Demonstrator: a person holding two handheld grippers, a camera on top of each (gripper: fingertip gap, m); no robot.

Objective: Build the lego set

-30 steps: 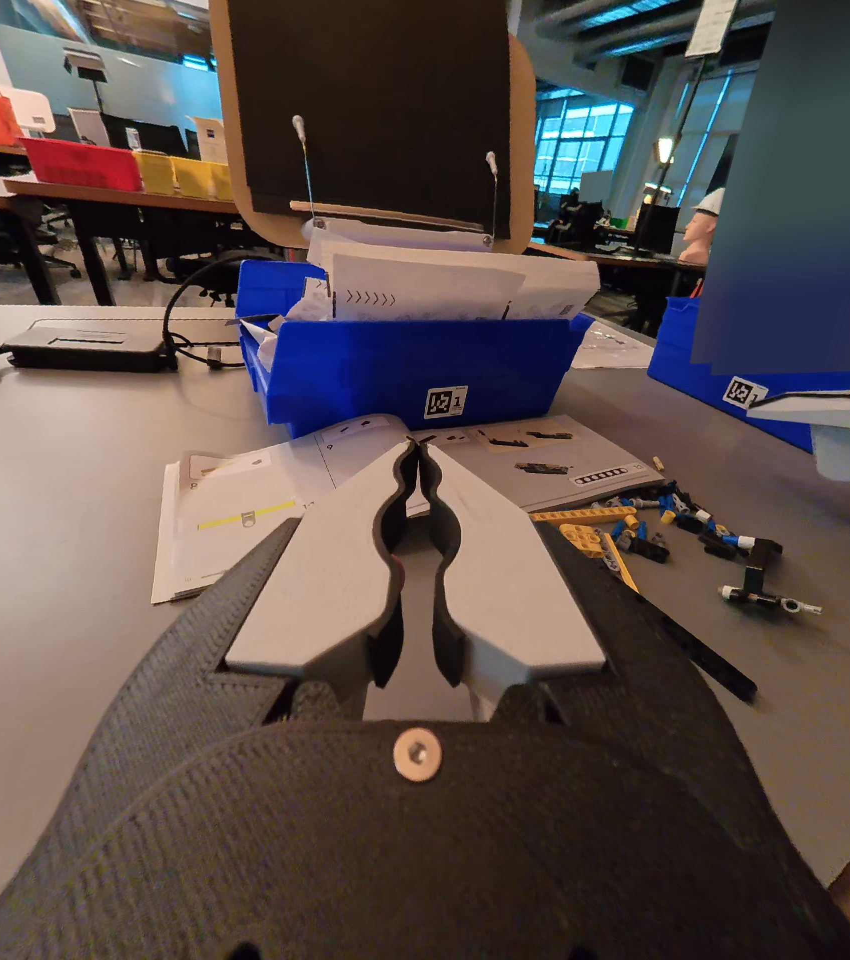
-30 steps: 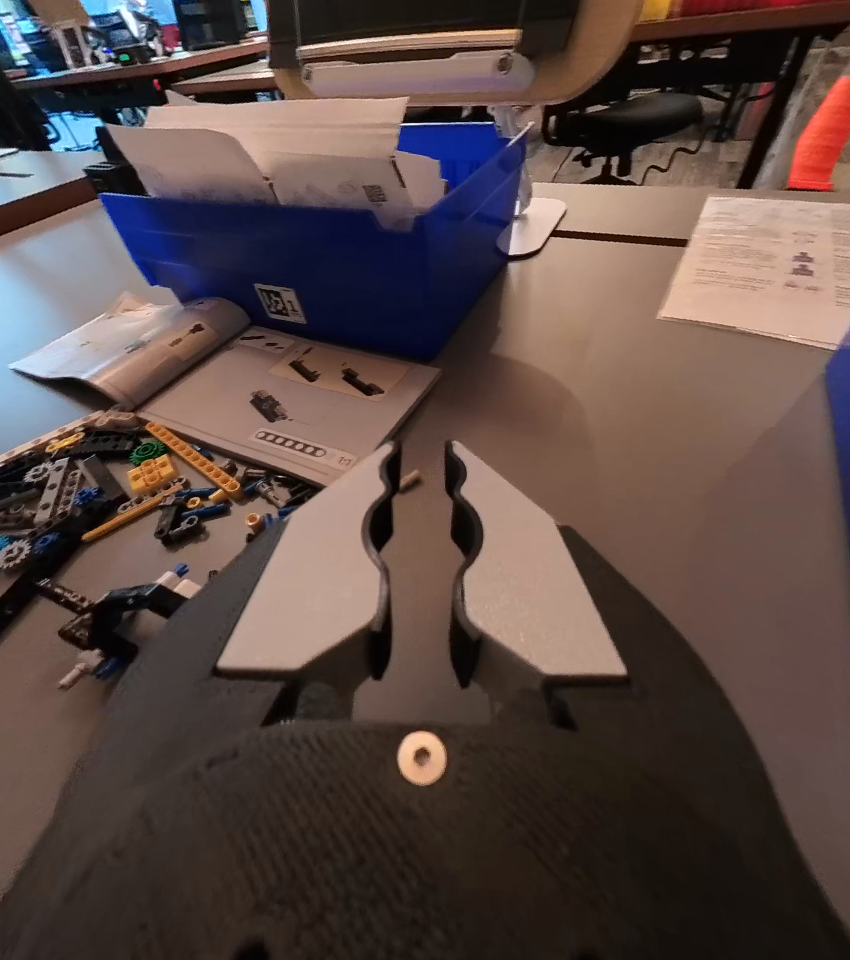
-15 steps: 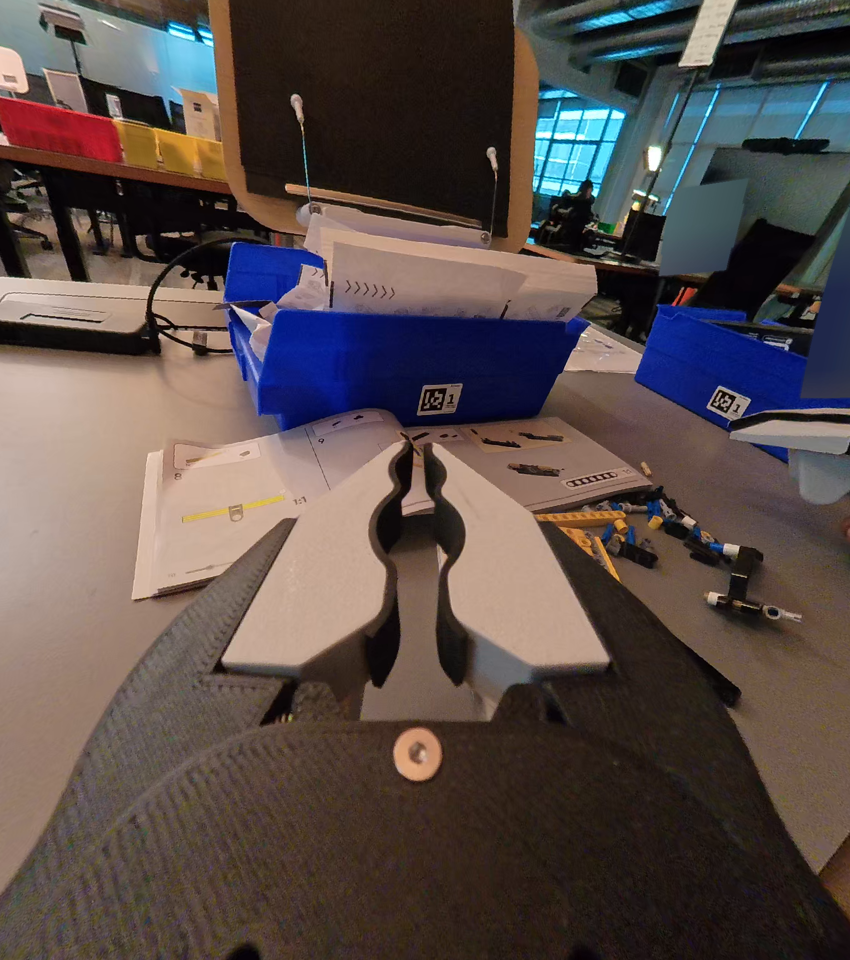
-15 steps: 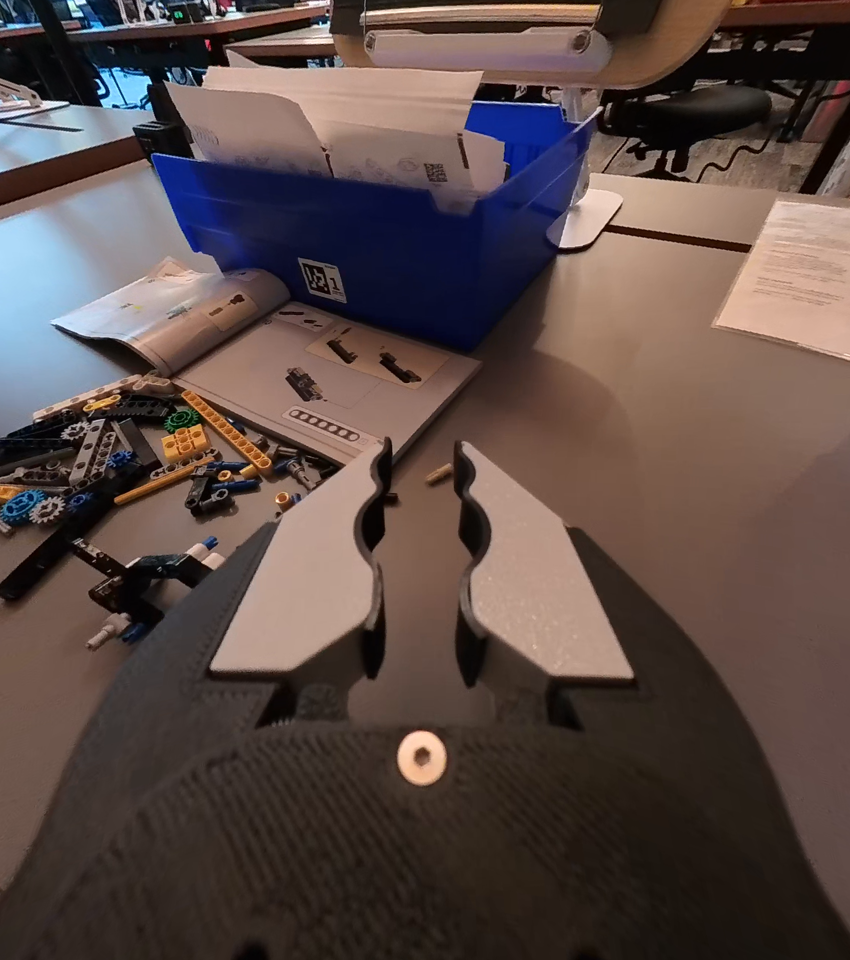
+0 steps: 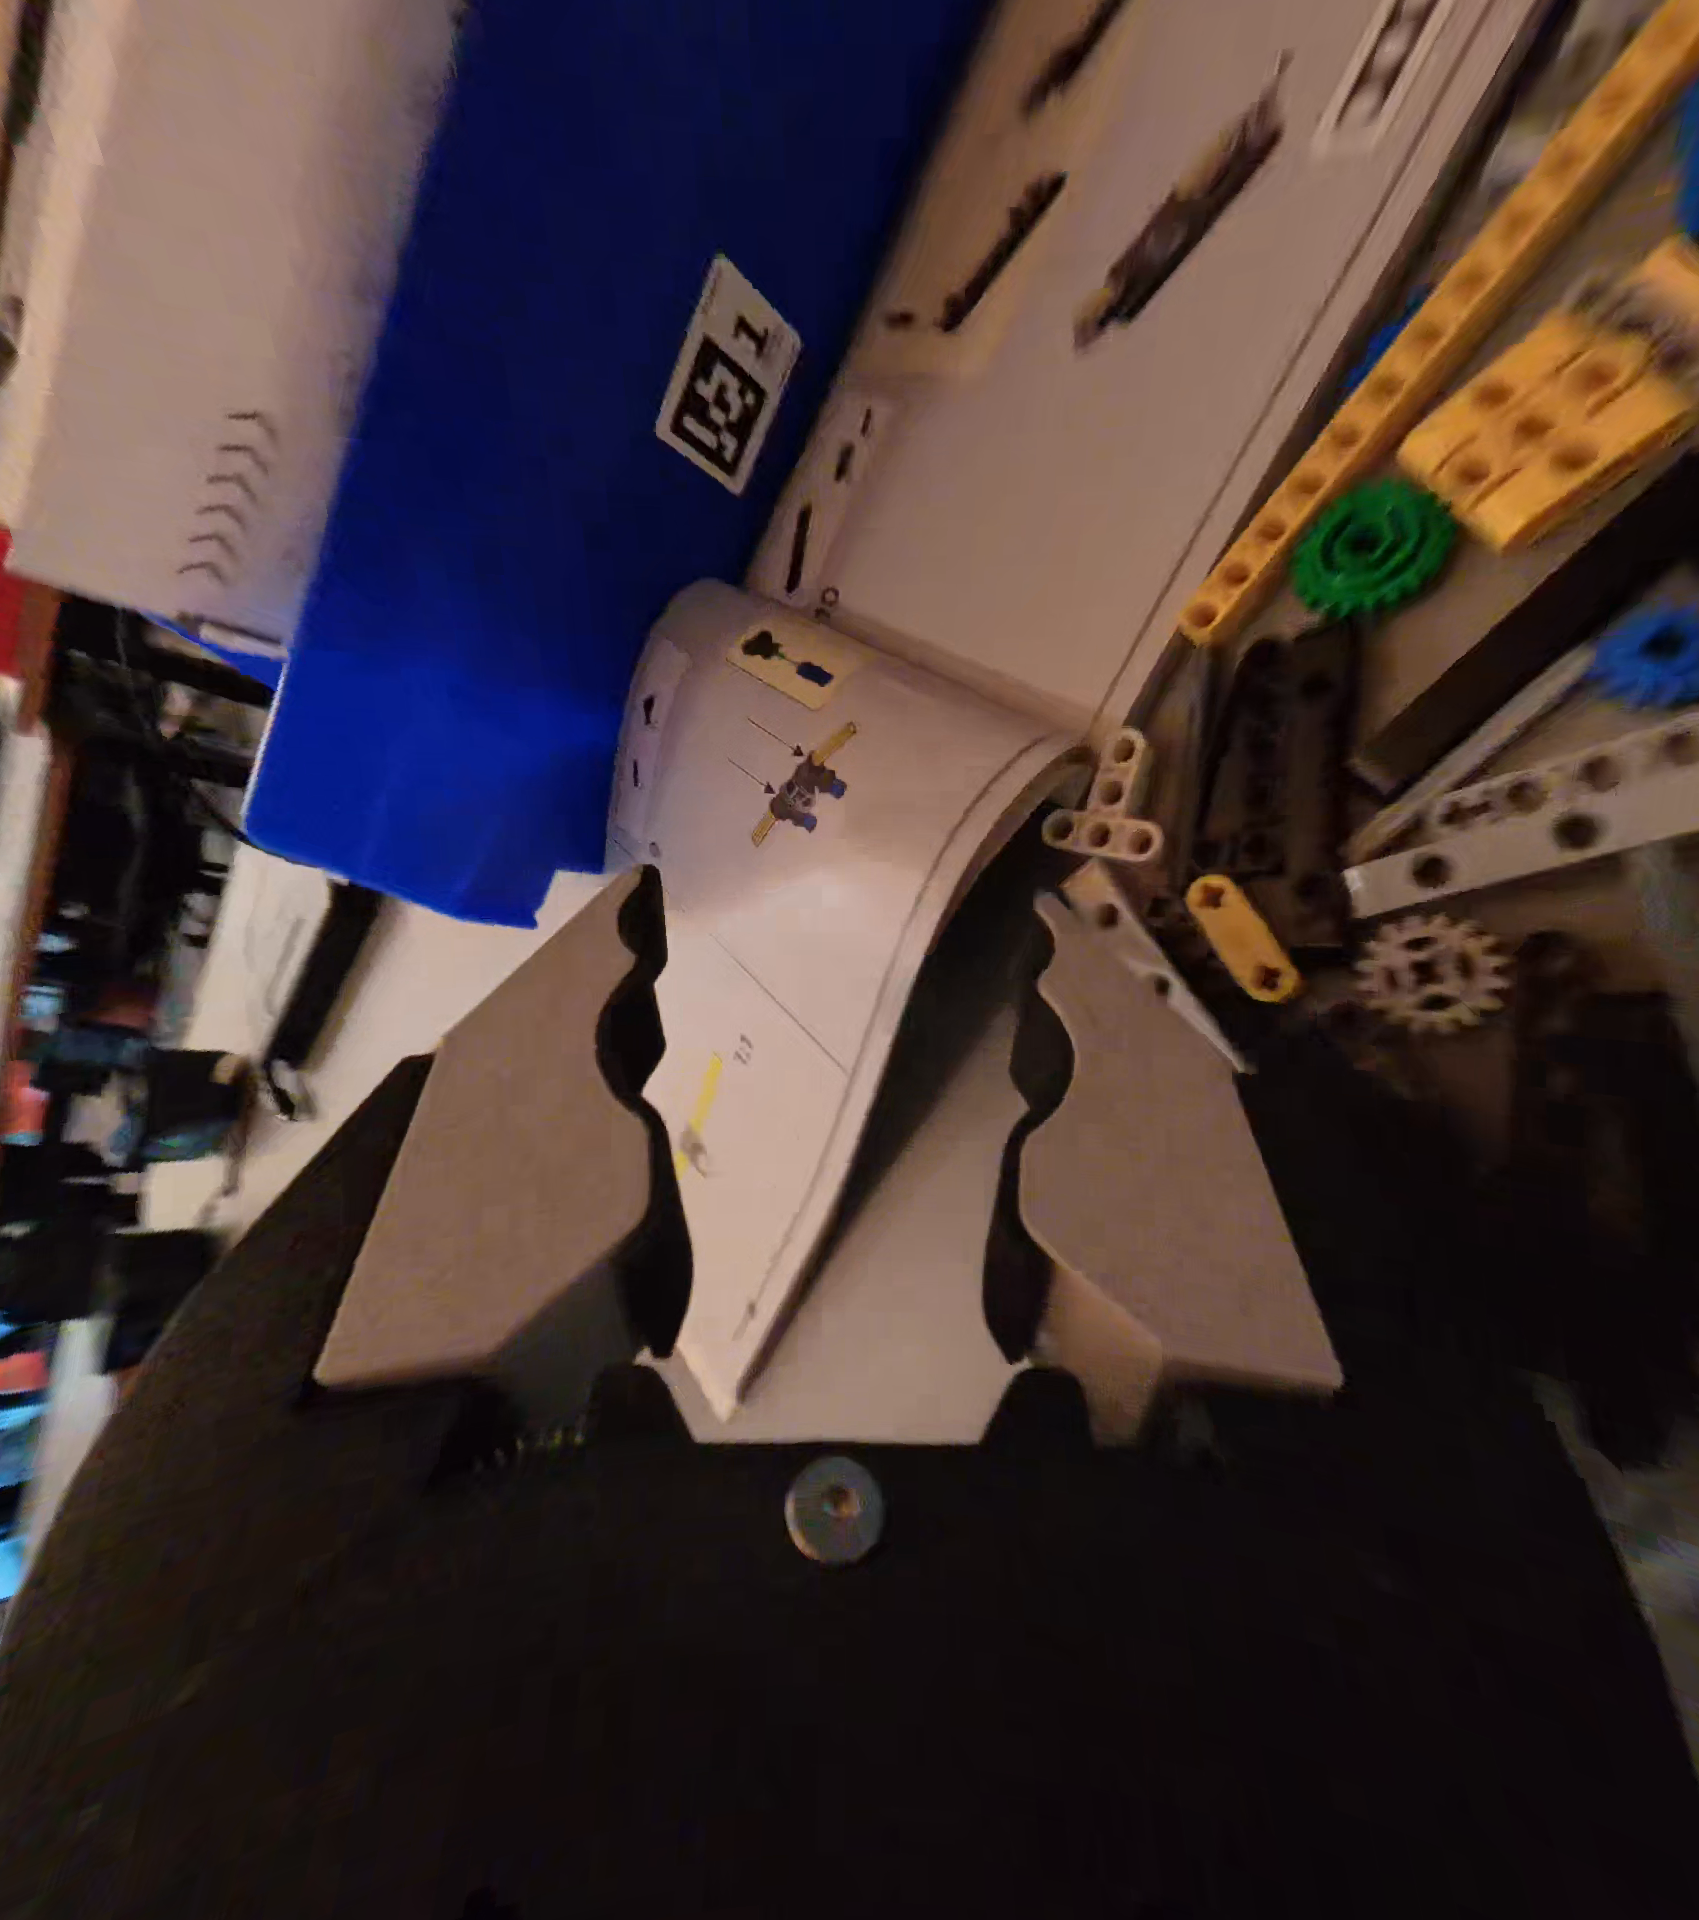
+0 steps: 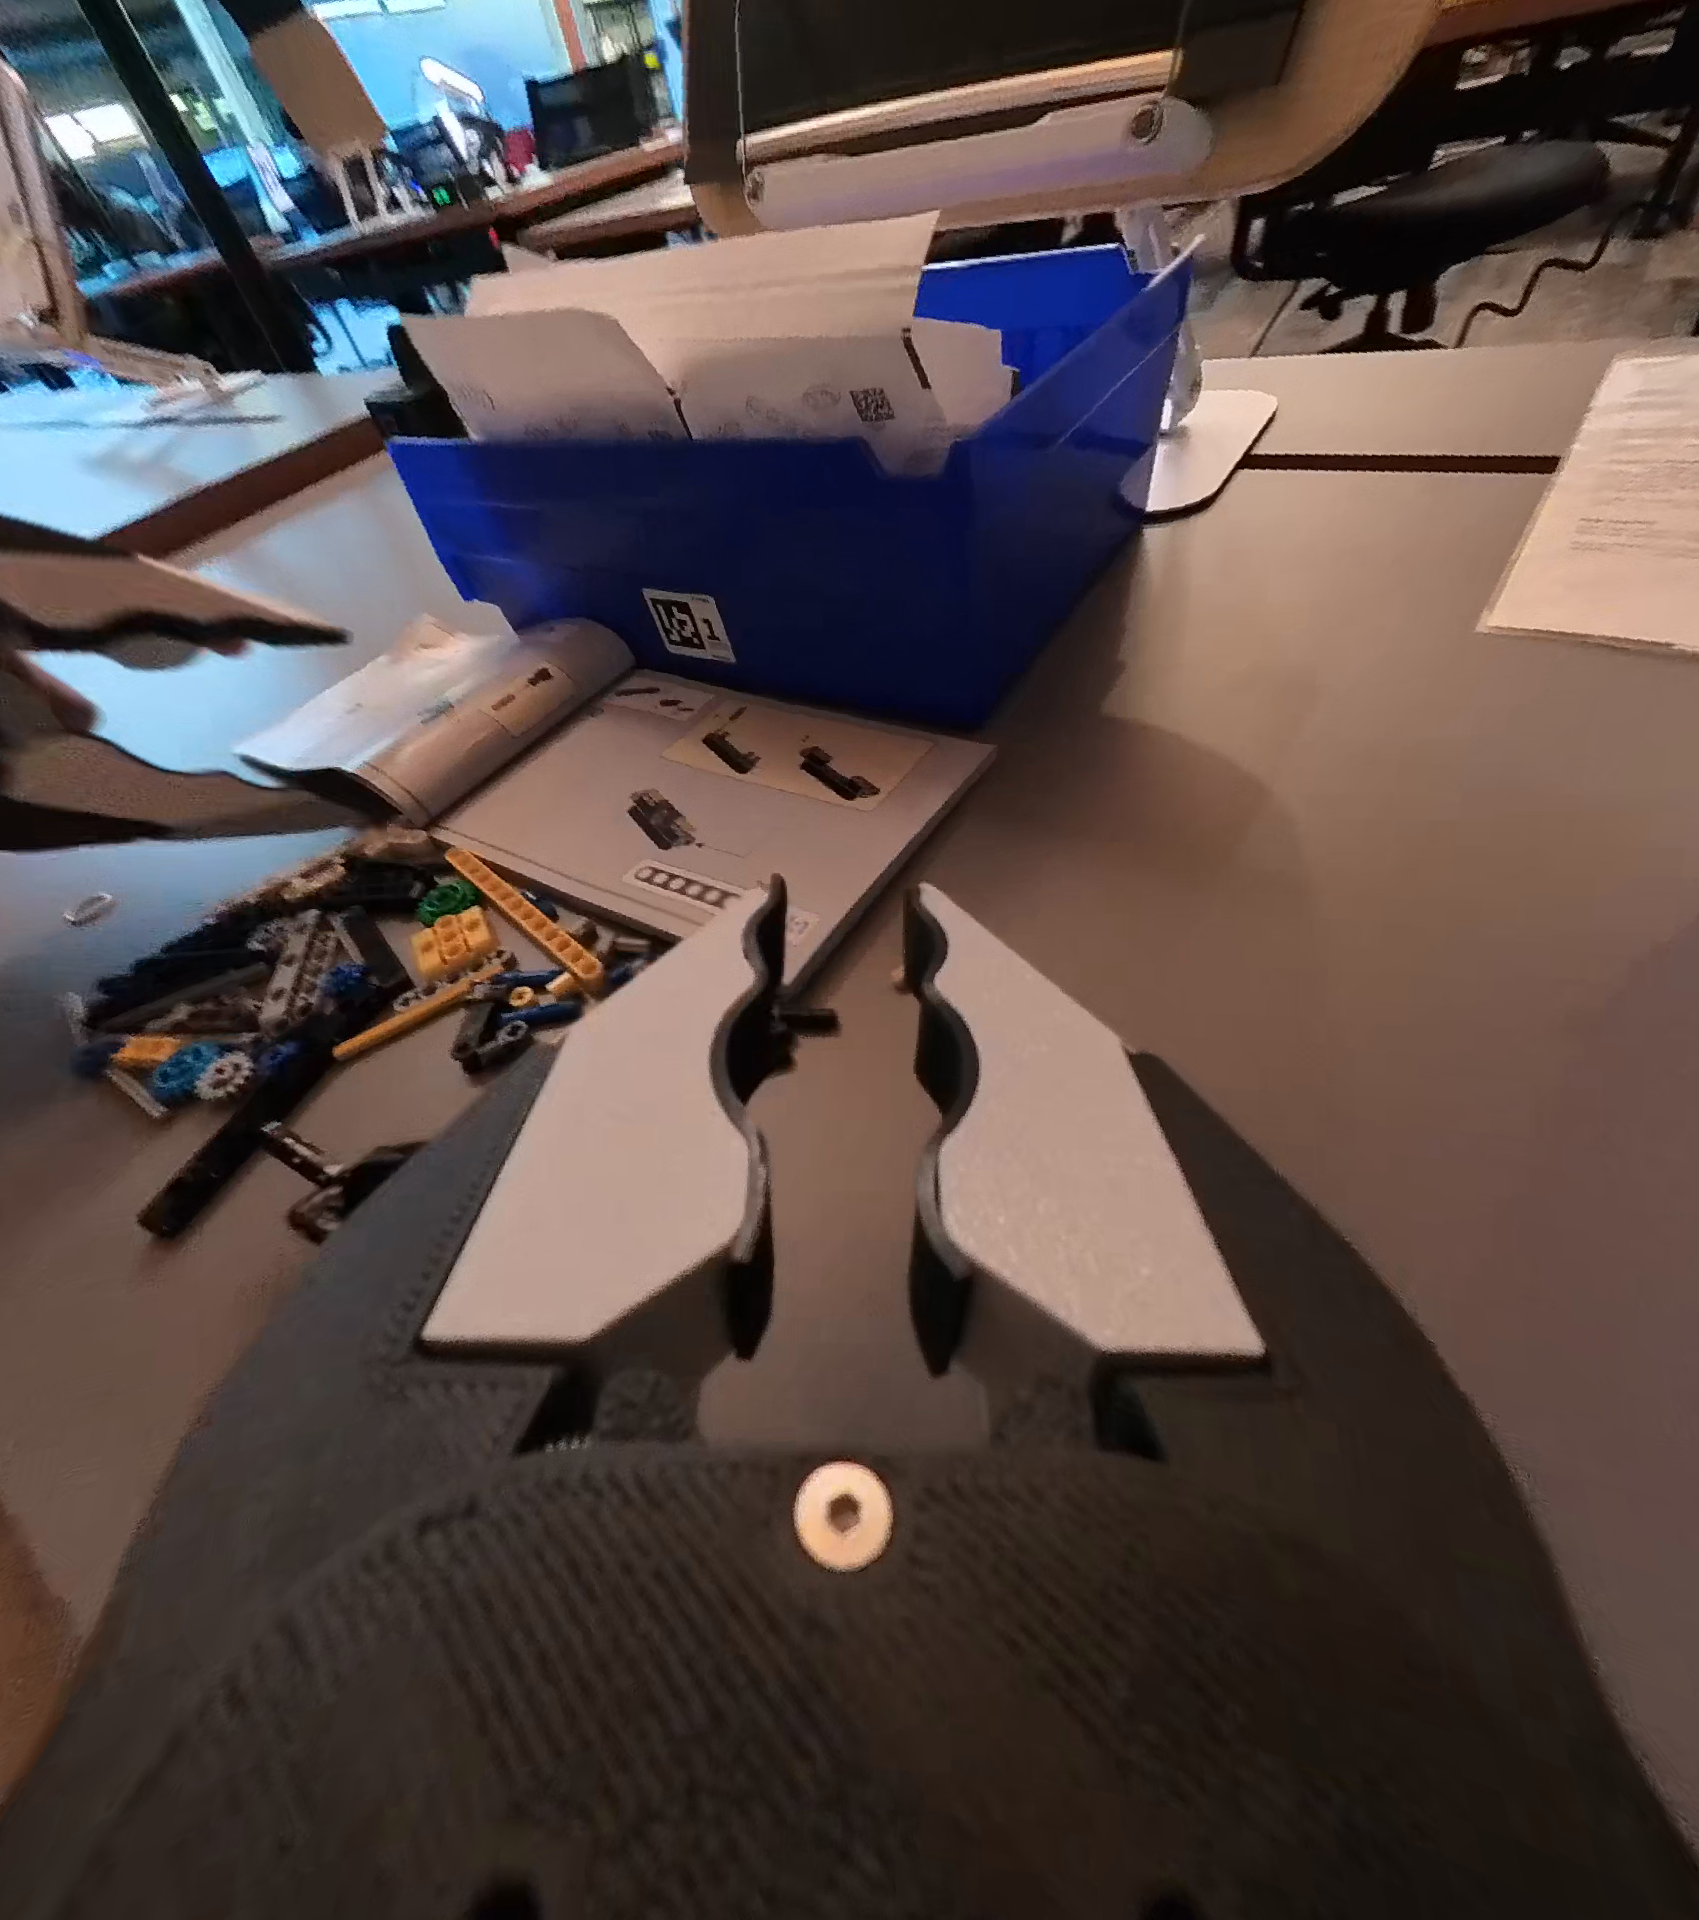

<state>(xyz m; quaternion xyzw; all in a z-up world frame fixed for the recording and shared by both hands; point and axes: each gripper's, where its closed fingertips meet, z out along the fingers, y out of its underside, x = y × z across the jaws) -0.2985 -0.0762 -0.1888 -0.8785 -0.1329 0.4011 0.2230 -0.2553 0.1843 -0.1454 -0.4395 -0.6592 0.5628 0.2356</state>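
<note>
My left gripper (image 5: 840,914) is rolled onto its side, fingers spread wide with nothing between them, and their tips reach the lifted left page of the open instruction booklet (image 5: 980,488). In the right wrist view this gripper (image 6: 325,717) comes in from the left, one finger above the other, the booklet's raised page (image 6: 450,717) at the tips; I cannot tell whether either finger touches the paper.

My right gripper (image 6: 840,914) hovers level above the table (image 6: 1344,935), its fingers parted by a narrow gap and holding nothing.

The lego pieces (image 6: 325,987) lie in a loose pile on the table just in front of the booklet, on its left half. I can pick out a long yellow beam (image 5: 1447,312), a green gear (image 5: 1375,549), a blue gear (image 5: 1660,655), a grey gear (image 5: 1434,971) and a grey holed beam (image 5: 1593,810). Motion blur smears the rest.

Behind the booklet, touching its far edge, stands a blue bin (image 6: 824,561) stuffed with white papers (image 6: 699,353). A printed sheet (image 6: 1676,509) lies towards the table's right edge.
</note>
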